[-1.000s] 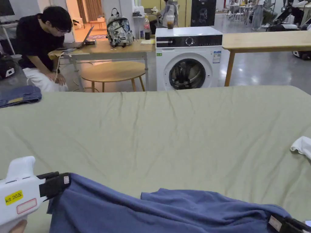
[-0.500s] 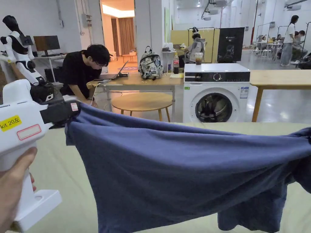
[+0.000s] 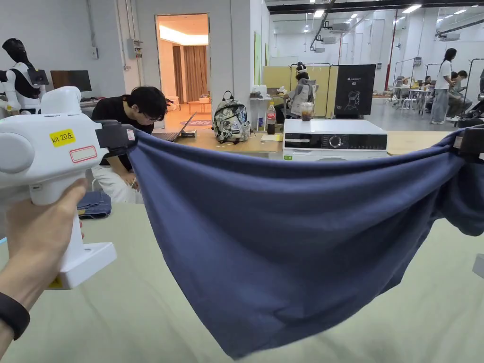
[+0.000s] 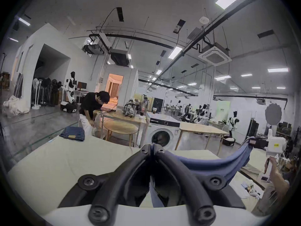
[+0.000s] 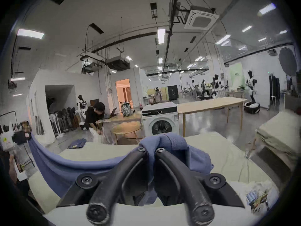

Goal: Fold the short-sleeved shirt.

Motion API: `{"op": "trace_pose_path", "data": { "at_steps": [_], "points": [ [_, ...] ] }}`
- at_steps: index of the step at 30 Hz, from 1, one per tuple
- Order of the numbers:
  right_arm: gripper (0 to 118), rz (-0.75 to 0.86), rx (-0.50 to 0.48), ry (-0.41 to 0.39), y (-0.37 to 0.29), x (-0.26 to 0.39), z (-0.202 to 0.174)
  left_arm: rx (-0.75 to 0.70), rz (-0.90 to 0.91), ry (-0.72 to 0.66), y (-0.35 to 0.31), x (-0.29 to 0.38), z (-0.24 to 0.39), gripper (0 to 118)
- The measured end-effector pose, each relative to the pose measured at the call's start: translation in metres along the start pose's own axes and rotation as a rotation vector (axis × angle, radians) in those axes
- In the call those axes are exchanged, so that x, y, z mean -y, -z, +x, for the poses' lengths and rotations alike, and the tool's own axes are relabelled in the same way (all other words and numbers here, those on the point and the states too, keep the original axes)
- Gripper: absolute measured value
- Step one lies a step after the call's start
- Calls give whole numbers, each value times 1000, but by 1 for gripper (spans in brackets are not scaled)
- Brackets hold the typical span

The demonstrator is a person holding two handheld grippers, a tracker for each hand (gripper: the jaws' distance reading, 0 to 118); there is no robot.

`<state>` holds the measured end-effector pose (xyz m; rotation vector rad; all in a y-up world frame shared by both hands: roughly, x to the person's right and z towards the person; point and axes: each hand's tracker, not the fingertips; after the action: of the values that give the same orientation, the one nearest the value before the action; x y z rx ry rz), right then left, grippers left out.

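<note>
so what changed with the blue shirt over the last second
Both grippers lifted the blue shirt off the green bed sheet; it now hangs spread between them in the air. The left gripper and right gripper kept their jaws shut on its top edge. The folded jeans stayed put.

washing machine (image 3: 334,140) behind green table (image 3: 118,312)

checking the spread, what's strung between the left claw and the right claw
In the head view, the blue shirt hangs stretched between the left claw and the right claw.
</note>
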<state>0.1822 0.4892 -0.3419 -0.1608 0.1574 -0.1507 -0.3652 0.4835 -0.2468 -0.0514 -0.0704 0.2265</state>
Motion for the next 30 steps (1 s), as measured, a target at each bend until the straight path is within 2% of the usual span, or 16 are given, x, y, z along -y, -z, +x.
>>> {"op": "trace_pose_path", "data": {
  "at_steps": [2,3,9,13,17,21,22,24,26,28,30],
  "points": [
    [4,-6,9,7,25,-5,7,-11,-2,-1,13,-3,-1,0],
    [4,-3,12,10,36,-7,9,-16,5,-8,30,-8,-26,0],
    [4,3,18,5,88,-19,4,-35,-15,27,74,-17,-38,0],
    [4,-17,17,2,108,-10,6,-45,-36,-1,87,-1,-47,0],
    [4,-61,15,-4,114,26,11,-58,-96,-16,86,39,-56,0],
    [4,-127,3,-22,78,85,21,7,-170,-91,53,96,-66,0],
    [4,-135,4,-23,65,103,26,37,-159,-100,36,114,-69,0],
    [4,-197,-9,-13,35,149,42,21,-255,-100,2,150,-70,0],
    [4,-270,21,0,-1,204,57,29,-273,-154,-40,193,-75,0],
    [4,-340,24,37,-38,256,70,-16,-306,-227,-82,233,-69,0],
    [4,-398,43,128,-92,303,69,-38,-331,-231,-122,269,-63,0]
  ]
}}
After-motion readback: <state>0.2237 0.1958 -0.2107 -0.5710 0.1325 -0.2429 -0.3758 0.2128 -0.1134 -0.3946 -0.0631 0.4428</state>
